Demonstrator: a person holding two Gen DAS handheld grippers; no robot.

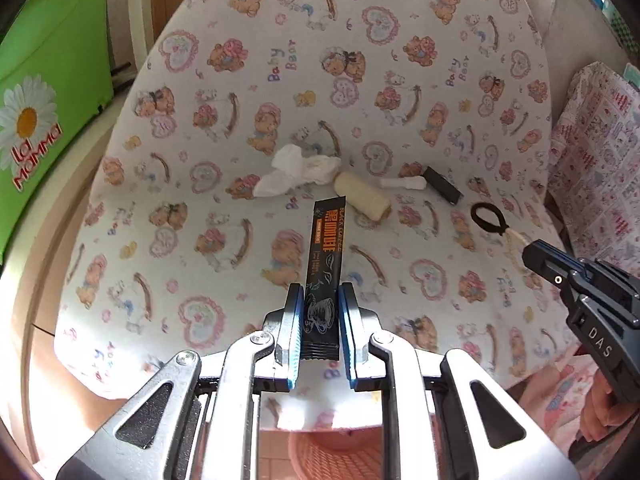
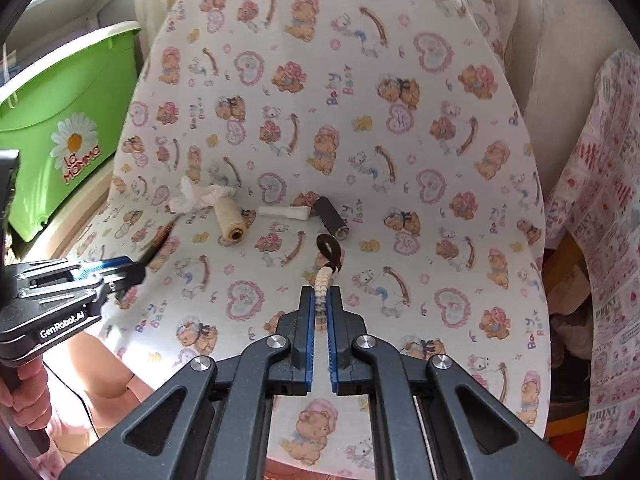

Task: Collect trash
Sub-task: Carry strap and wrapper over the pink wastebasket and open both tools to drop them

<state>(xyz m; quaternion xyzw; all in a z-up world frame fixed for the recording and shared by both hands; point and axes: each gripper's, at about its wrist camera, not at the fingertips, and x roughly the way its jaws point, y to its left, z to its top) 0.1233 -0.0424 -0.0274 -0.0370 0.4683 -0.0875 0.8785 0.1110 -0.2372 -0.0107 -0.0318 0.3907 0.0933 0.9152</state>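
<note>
My left gripper (image 1: pixel 320 292) is shut on the lower end of a black coffee sachet (image 1: pixel 325 248), which stands up between its blue pads above the bear-print chair seat (image 1: pixel 208 264). In the right wrist view, my right gripper (image 2: pixel 321 292) is shut on a cream beaded cord (image 2: pixel 323 278) ending in a black loop (image 2: pixel 330 246). On the seat behind lie a crumpled white tissue (image 1: pixel 298 170), a cream thread spool (image 1: pixel 364 196), a small white stick (image 1: pixel 402 183) and a black tube (image 1: pixel 442 186). The right gripper (image 1: pixel 536 254) enters from the right in the left wrist view.
A green plastic bin (image 1: pixel 52 80) with a daisy logo stands left of the chair. A pink woven basket (image 1: pixel 320 452) shows below the seat's front edge. A patterned cloth (image 2: pixel 608 216) hangs at the right. A person's hand (image 2: pixel 24 392) holds the left gripper's handle.
</note>
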